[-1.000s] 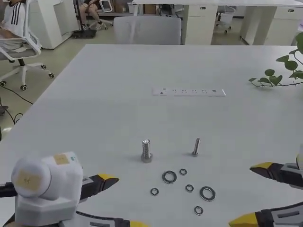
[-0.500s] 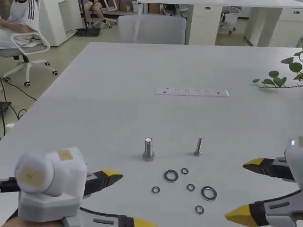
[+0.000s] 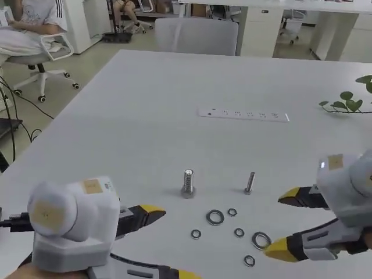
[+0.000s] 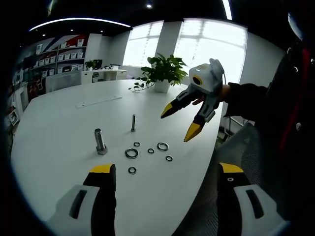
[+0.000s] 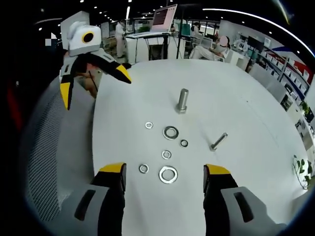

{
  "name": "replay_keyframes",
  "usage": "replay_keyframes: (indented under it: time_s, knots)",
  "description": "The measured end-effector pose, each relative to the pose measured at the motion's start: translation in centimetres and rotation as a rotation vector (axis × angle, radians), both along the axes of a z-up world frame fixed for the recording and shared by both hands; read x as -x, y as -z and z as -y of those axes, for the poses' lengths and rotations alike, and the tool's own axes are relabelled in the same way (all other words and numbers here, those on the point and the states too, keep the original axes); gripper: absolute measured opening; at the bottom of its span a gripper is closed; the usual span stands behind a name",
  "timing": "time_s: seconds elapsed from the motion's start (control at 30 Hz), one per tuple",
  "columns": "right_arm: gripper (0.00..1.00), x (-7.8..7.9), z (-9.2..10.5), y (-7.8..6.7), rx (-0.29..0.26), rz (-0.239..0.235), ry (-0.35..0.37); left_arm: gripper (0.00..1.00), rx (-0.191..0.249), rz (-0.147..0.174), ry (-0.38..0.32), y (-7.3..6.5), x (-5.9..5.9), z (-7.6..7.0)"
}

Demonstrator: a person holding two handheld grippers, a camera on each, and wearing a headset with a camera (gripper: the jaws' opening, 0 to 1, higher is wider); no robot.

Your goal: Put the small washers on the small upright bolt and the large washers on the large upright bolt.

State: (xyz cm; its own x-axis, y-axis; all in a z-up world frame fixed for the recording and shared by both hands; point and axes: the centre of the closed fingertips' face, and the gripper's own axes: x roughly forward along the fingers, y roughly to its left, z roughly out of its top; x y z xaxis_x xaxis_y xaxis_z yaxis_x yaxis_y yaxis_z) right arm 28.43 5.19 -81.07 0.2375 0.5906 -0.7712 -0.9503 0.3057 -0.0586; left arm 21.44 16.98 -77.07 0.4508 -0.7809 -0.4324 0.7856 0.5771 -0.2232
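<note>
I have my left tool and right tool both released, empty, over the desk's near edge — six washers lie loose between them, just before the upright large bolt and small bolt.

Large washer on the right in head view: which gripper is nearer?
Right. The right gripper hovers beside the large washer; the left gripper is farther off, on its other side.
</note>
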Motion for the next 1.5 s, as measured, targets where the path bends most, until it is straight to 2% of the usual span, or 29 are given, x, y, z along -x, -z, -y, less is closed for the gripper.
replay_keyframes:
  time_s: [0.17, 0.23, 0.3, 0.33, 0.4, 0.43, 0.53, 0.57, 0.6, 0.67, 0.8, 0.87, 1.07, 1.5]
  knots:
    - [0.55, -0.1, -0.7, 0.9, 0.038, -0.009, -0.036, 0.84, 0.024, -0.010, 0.005, -0.1, 0.4, 0.5]
    - [0.51, 0.0, -0.9, 1.4, 0.056, -0.025, -0.052, 0.83, 0.025, -0.013, 0.007, 0.1, 0.7, 0.7]
    - [0.49, 0.0, -1.2, 1.7, 0.068, -0.021, -0.067, 0.83, 0.023, -0.016, 0.010, 0.2, 0.8, 0.9]
    - [0.44, 0.1, -1.2, 1.9, 0.083, -0.034, -0.073, 0.83, 0.023, -0.018, 0.012, 0.3, 0.9, 0.9]
    - [0.40, -0.3, -1.6, 2.0, 0.087, -0.007, -0.087, 0.83, 0.027, -0.020, 0.009, 0.3, 1.0, 1.0]
    - [0.38, -0.1, -1.8, 2.2, 0.096, -0.025, -0.094, 0.83, 0.027, -0.021, 0.008, 0.3, 1.0, 1.0]
    - [0.36, -0.1, -2.3, 2.6, 0.108, -0.035, -0.116, 0.83, 0.029, -0.020, 0.008, 0.3, 1.0, 1.1]
    - [0.35, -0.4, -2.5, 2.7, 0.115, -0.011, -0.119, 0.82, 0.031, -0.022, 0.008, 0.3, 1.0, 1.1]
    - [0.33, -0.5, -2.6, 2.9, 0.117, -0.010, -0.123, 0.82, 0.031, -0.024, 0.009, 0.4, 1.1, 1.1]
    - [0.32, -0.4, -3.0, 3.2, 0.126, -0.026, -0.131, 0.82, 0.029, -0.022, 0.009, 0.4, 1.1, 1.2]
    - [0.29, -0.9, -3.2, 4.0, 0.156, -0.019, -0.134, 0.82, 0.031, -0.025, 0.008, 0.5, 1.1, 1.2]
    - [0.29, -0.9, -3.2, 4.5, 0.165, -0.038, -0.135, 0.82, 0.033, -0.024, 0.008, 0.5, 1.1, 1.2]
    - [0.24, -1.6, -3.2, 5.6, 0.205, -0.044, -0.134, 0.81, 0.035, -0.024, 0.004, 0.6, 1.0, 1.1]
    - [0.22, -1.9, -3.2, 7.0, 0.271, -0.061, -0.165, 0.81, 0.040, -0.019, -0.003, 0.5, 0.7, 1.0]
